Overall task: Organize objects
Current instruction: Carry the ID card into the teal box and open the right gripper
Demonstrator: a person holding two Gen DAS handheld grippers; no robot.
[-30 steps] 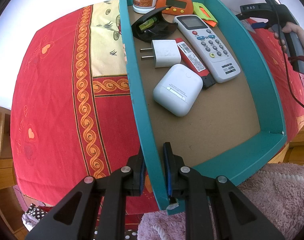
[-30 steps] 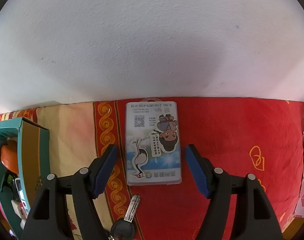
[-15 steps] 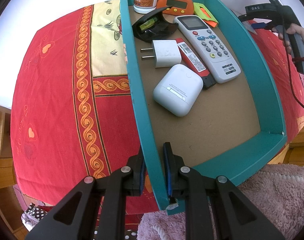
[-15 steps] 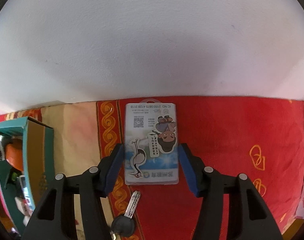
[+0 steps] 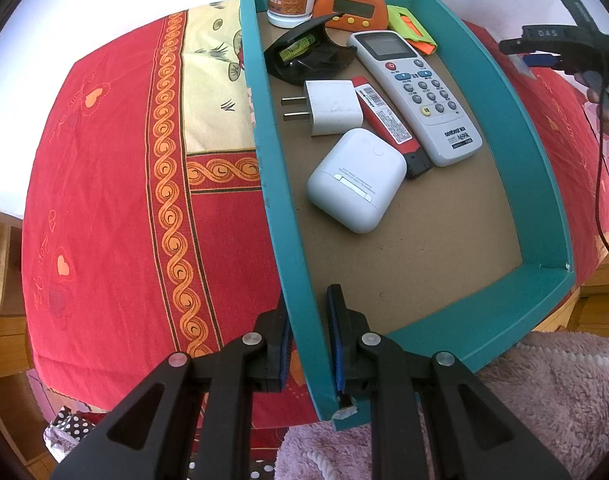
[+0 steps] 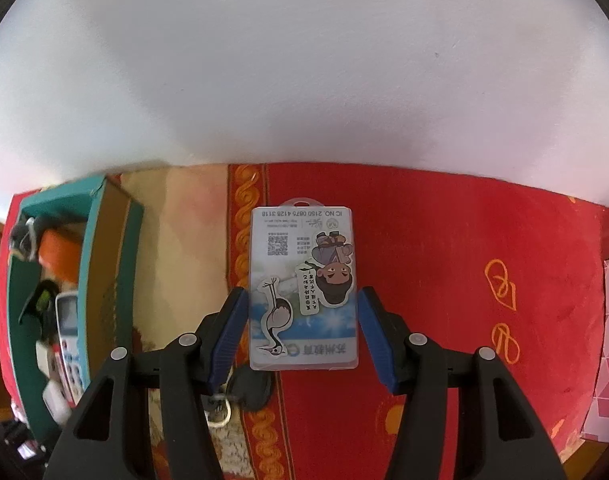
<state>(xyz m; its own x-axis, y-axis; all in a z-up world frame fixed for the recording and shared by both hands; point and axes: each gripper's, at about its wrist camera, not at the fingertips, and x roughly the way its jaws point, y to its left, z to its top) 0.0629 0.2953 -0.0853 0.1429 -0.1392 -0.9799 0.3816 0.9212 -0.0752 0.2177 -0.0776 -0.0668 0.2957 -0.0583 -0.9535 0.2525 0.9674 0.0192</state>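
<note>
The clear plastic card holder [image 6: 304, 288], flat and rectangular with a printed card and cartoon stickers inside, sits between the blue-padded fingers of the right gripper [image 6: 302, 332], which grasp its long edges; it is above the red patterned cloth [image 6: 444, 260] on the surface. The left gripper [image 5: 309, 344] fingers are clenched on the thin side wall of the teal cardboard tray [image 5: 544, 184]. On its brown floor lie a smooth white rounded earbud case [image 5: 356, 180] and a white remote control [image 5: 416, 96].
</note>
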